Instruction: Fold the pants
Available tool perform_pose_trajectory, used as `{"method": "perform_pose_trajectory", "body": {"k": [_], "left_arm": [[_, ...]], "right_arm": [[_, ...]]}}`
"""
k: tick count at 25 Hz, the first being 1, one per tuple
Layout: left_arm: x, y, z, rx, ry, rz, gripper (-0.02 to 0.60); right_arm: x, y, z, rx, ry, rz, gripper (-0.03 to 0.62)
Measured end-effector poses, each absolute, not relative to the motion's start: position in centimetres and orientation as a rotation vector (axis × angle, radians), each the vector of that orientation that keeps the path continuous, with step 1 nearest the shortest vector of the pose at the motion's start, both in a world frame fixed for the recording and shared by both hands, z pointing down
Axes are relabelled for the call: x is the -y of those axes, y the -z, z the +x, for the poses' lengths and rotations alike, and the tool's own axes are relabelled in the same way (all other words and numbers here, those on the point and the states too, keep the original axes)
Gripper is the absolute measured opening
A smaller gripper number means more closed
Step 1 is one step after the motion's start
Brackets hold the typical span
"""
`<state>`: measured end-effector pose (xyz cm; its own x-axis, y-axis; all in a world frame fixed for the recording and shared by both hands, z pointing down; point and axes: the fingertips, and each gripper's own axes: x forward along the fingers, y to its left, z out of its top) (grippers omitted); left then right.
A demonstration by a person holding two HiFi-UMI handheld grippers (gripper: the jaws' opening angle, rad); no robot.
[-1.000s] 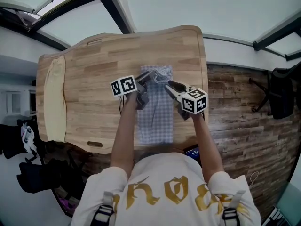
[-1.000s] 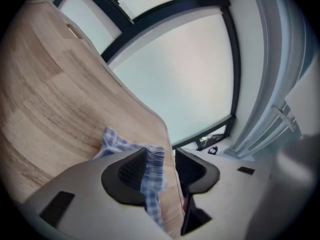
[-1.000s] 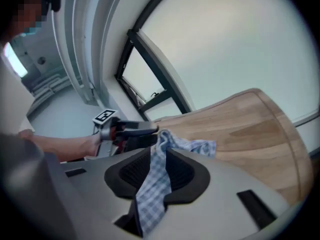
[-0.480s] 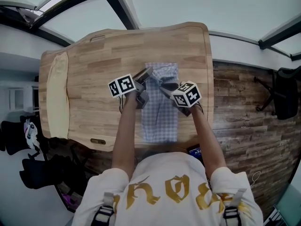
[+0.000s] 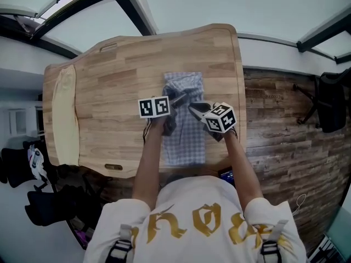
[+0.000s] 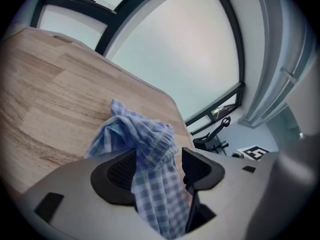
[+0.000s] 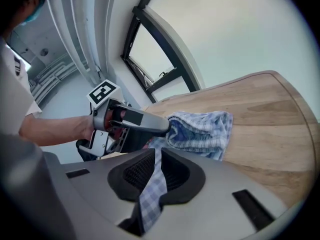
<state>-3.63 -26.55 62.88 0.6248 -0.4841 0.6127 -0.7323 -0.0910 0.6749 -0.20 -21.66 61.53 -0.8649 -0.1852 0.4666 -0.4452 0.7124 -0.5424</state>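
Checked blue-and-white cloth, the pants [image 5: 184, 133] lie on the right half of the bench [image 5: 109, 75]. They form a narrow strip running from the near edge toward the far edge. The far end is bunched into a loose, raised heap; the near part lies flat.

Left gripper [image 5: 178, 98]: positioned over the left side of the strip, pointing away from the person and down. The jaws stand wide and have just been opening. A fold of the pants [image 6: 145, 149] hangs between them. It lies against the left pad, and the right pad is clear of it, so the cloth is not clamped.

Right gripper [image 5: 195, 108]: positioned over the right side of the strip, just beside the left gripper, pointing toward the heap. The jaws are narrow and have just been closing. A thin fold of the pants [image 7: 200, 126] is pinched between the pads and hangs below them.

Both grippers are held at arm's length by a person in a white shirt standing at the near edge of the bench.

Surroundings: a cream strip [image 5: 63, 114] lies along the left end of the bench, well apart from the pants. Wood-plank floor [image 5: 274, 125] shows to the right of the bench.
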Motion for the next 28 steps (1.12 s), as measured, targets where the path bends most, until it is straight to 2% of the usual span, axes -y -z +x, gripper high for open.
{"method": "perform_pose_trajectory", "body": {"k": [5, 7, 9, 17, 23, 28], "left_arm": [[26.1, -65.7, -3.2, 1.037, -0.47, 1.678, 0.263], [26.1, -66.5, -3.8, 1.058, -0.481, 1.627, 0.156], [26.4, -66.1, -4.1, 1.062, -0.439, 1.621, 0.123], [31.1, -61.0, -5.1, 1.065, -0.146, 1.655, 0.114], [33.5, -59.7, -6.0, 1.054, 0.103, 1.623, 0.114], [33.2, -58.8, -6.6, 1.102, 0.087, 1.693, 0.115]], "right_arm": [[21.5, -61.1, 0.6, 2.55, -0.939, 0.527, 0.057], [21.3, -60.9, 0.4, 2.56, -0.92, 0.534, 0.055], [20.9, -60.8, 0.1, 2.567, -0.882, 0.522, 0.054], [22.7, -60.8, -1.5, 2.564, -0.733, 0.542, 0.052], [27.3, -62.5, -1.5, 2.478, -0.652, 0.738, 0.053], [32.0, -61.1, -0.3, 2.504, -0.612, 0.921, 0.054]]}}
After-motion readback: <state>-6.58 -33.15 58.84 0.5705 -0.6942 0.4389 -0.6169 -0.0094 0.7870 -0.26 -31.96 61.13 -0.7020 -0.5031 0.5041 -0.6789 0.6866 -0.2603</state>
